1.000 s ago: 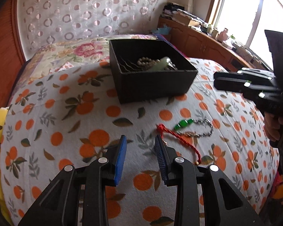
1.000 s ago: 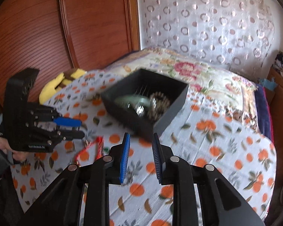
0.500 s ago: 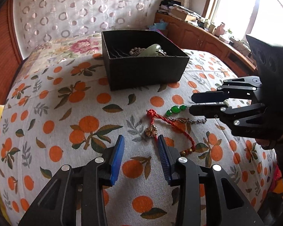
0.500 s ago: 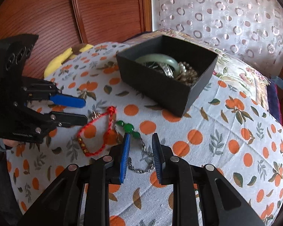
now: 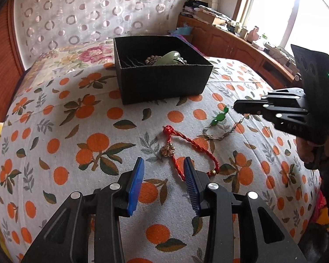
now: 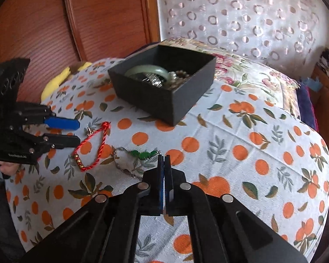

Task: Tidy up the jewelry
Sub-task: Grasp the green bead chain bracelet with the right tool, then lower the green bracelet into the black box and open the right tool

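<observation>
Where half a second ago the right tool (image 6: pixel 164 156) hung with its jaws apart above the green-beaded chain (image 5: pixel 219 116), its jaws have now closed right at the chain's bead end. One green bead looks lifted off the bedspread (image 5: pixel 55 135) in the left view, so I judge the pinch has caught the chain, though the contact itself is too small to be sure of. The rest of the chain (image 6: pixel 129 164) trails on the bed. The left tool (image 5: pixel 163 171) has eased nearer the red cord bracelet (image 5: pixel 195 146) and hovers just short of it, jaws well apart, holding nothing. The black box (image 5: pixel 164 81), with a jade bangle (image 6: pixel 142 71) and beads inside, sits further up the bed. To my eye the chain is next for the box, then the red cord. A thin chain may slip or drag if the grip is only on its tip.
</observation>
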Tool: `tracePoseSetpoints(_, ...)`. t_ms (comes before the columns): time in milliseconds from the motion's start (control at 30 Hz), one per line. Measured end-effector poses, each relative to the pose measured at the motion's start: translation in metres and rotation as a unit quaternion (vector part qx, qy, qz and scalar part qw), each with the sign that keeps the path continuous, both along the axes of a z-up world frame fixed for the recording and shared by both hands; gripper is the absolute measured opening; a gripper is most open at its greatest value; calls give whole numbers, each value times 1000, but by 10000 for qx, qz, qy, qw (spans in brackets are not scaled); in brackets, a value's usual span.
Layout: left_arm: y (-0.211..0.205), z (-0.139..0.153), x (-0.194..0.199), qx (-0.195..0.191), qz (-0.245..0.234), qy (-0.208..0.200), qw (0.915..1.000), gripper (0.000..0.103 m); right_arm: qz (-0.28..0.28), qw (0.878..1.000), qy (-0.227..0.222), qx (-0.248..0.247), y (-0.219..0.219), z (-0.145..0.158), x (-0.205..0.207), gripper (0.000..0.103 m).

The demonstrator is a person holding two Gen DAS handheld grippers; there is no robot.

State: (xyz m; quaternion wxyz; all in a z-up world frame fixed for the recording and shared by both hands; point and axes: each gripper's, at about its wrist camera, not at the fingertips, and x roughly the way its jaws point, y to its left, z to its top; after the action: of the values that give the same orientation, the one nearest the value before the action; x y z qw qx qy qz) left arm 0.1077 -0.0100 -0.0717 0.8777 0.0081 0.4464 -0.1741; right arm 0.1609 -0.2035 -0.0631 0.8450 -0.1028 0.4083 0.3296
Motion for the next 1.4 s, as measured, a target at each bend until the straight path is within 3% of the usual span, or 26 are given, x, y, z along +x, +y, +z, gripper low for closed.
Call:
tracePoseSetpoints(400,-10,7,19,43,-76,-119,9999,35,-21,10000,-3,67,3,-2,-5,1)
tracePoseSetpoints(433,-11,6,20,70,-91,-118,9999,31,-30,10000,-11,83,2,-1,-6,1)
tracePoseSetpoints(467,-13,5,20,117,-114,-107,9998,17,-38,9999,-18,103,1,0,-6,1)
tracePoseSetpoints(500,-13,4,20,125,-121,-70,9998,11,-44,9999,-26,126,0,2,-6,1)
tracePoseSetpoints(600,-8,5,19,31,-65,-44,10000,4,-59,9997,-77,232,-3,7,-6,1)
tracePoseSetpoints(1000,16,37,24,-214,222,-392,9988,4,-167,9968,-428,656,-12,50,2,1)
tracePoseSetpoints(1400,19,72,59,-437,262,-771,9957,4,-173,9918,-850,935,-6,92,26,1)
